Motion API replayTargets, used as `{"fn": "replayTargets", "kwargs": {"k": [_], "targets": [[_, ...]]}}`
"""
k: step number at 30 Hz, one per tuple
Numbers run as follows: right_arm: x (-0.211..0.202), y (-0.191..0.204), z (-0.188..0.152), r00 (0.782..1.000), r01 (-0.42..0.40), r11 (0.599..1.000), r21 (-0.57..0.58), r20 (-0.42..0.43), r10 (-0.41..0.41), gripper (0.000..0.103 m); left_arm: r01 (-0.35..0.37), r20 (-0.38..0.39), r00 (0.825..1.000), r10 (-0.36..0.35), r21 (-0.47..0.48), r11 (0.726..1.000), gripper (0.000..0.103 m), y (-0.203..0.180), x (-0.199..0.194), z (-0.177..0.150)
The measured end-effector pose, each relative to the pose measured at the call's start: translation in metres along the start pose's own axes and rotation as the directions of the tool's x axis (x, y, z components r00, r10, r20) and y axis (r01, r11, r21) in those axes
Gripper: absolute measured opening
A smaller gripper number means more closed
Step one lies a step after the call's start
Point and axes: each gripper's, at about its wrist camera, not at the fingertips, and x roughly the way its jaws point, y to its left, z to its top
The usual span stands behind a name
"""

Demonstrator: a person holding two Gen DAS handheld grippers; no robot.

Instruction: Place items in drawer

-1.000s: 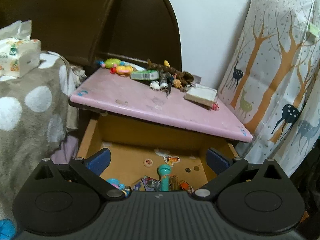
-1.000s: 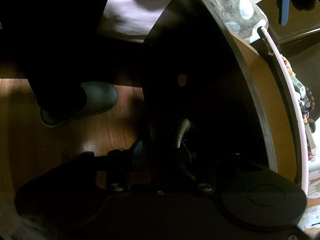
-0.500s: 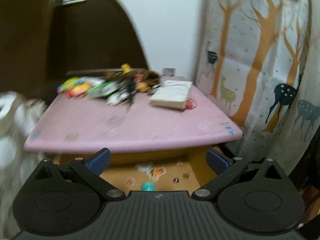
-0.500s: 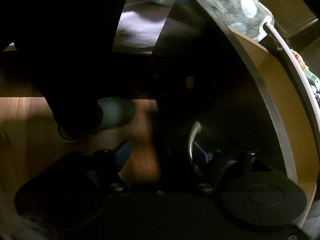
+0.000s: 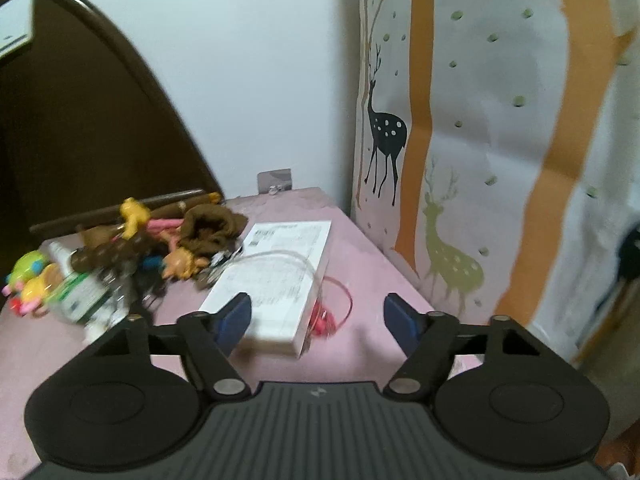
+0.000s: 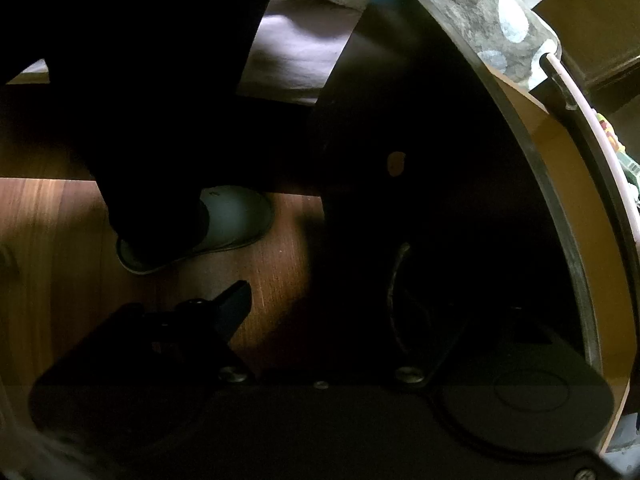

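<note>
My left gripper is open, low over the pink table top. A white box with a clear cord across it lies just ahead, and its near corner sits under my left finger. A red cord lies between the fingers. Left of the box is a pile of toys: a brown plush, a green-and-white bottle and yellow-pink toys. In the dark right wrist view, my right gripper is open at the dark drawer front, by its metal handle. Its right finger is lost in shadow.
A deer-print curtain hangs right of the table and a dark headboard stands to the left. In the right wrist view, a person's slippered foot stands on the wood floor. The drawer's orange inner wall shows, with a dotted grey blanket above.
My left gripper has risen and swung right, from looking into the open drawer to hovering over the table top at the white box. The right gripper stays at the drawer handle, fingers slightly wider.
</note>
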Motion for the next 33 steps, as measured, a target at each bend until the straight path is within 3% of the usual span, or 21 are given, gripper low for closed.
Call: {"fn": "replayTargets", "kwargs": {"k": [4,9,11,13,16,22,33], "targets": [[0.0,0.0,0.0,1.0,-0.002,1.0,-0.004,0.003,0.002,0.081,-0.01,-0.022,1.0,0.011,0.013,1.0,0.039,-0.005,0.028,0.01],[-0.001,0.0,-0.001,1.0,-0.002,1.0,-0.01,0.009,0.002,0.081,-0.028,-0.046,0.999,0.03,0.039,0.999,0.033,-0.012,0.06,0.022],[-0.001,0.0,-0.002,1.0,-0.002,1.0,-0.012,0.011,0.002,0.082,-0.05,-0.046,0.997,0.053,0.079,0.996,0.027,-0.016,0.062,0.022],[-0.001,0.0,-0.002,1.0,-0.003,1.0,-0.012,0.013,0.003,0.082,-0.07,-0.046,0.996,0.075,0.106,0.992,0.011,-0.018,0.064,0.023],[-0.003,0.0,0.004,1.0,0.006,1.0,0.009,0.006,-0.006,0.082,-0.079,-0.044,0.995,0.086,0.13,0.988,0.004,-0.018,0.061,0.024],[-0.004,-0.001,0.003,1.0,0.006,1.0,0.004,0.007,-0.006,0.083,-0.075,-0.008,0.997,0.076,0.111,0.991,0.001,-0.015,0.037,0.025],[-0.004,-0.002,0.002,1.0,0.011,1.0,-0.006,0.004,-0.011,0.082,-0.077,0.086,0.994,0.074,0.035,0.996,0.0,-0.004,-0.049,0.03]]}}
